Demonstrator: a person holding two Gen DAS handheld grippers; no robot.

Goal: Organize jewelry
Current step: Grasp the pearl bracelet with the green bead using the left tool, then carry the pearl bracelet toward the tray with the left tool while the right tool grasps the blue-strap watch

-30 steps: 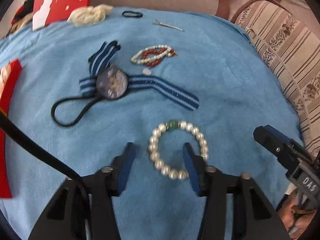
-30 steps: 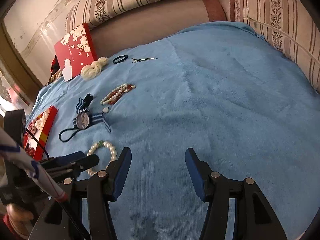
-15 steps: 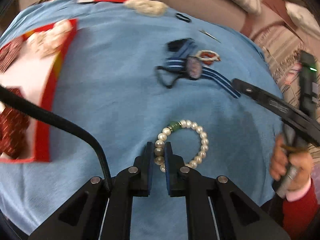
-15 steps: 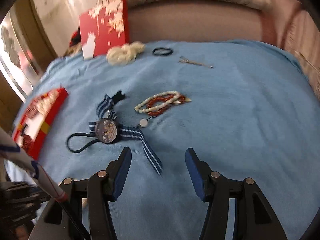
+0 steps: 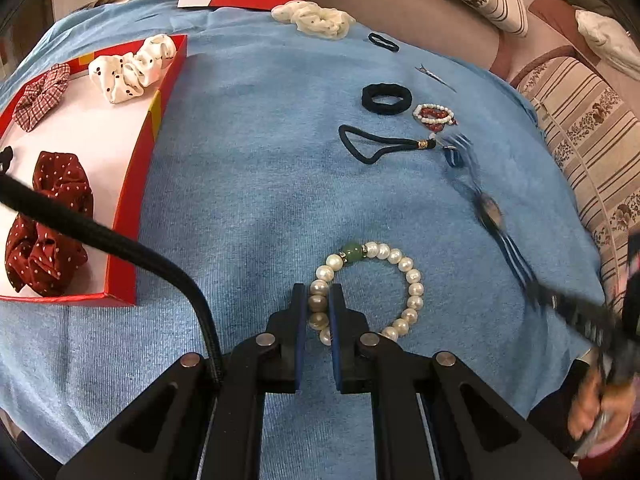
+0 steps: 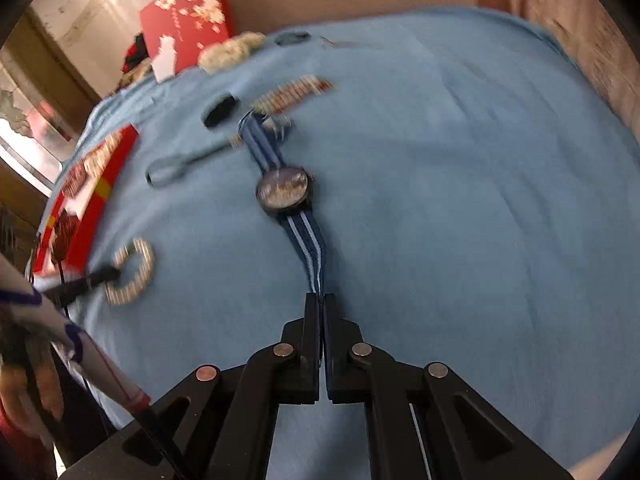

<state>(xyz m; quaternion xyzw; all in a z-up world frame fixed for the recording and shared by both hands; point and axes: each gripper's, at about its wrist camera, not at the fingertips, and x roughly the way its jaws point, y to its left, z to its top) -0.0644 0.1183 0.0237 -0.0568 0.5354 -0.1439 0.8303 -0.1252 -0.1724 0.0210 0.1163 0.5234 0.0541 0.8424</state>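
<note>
A pearl bracelet [image 5: 412, 276] with one green bead lies on the blue blanket. My left gripper [image 5: 318, 300] is shut on its left side, with pearls pinched between the pads. In the right wrist view, a watch [image 6: 284, 190] with a blue striped strap lies stretched out. My right gripper [image 6: 321, 300] is shut on the near end of that strap. The left wrist view shows the watch [image 5: 490, 208] and the right gripper [image 5: 580, 316] blurred at the right. The right wrist view shows the bracelet [image 6: 132, 272] blurred at the left.
A red tray [image 5: 140, 184] at the left holds several scrunchies. Farther back on the blanket lie a thick black hair tie [image 5: 386, 98], a red and white bead bracelet [image 5: 434, 114], a looped black elastic [image 5: 372, 146], a hair clip [image 5: 436, 76] and a cream scrunchie [image 5: 316, 18]. Striped cushions border the right.
My left gripper closed on the pearl bracelet and has stayed there. My right gripper swung over to the watch, shut on its strap end and pulled it out straight, clear of the black elastic.
</note>
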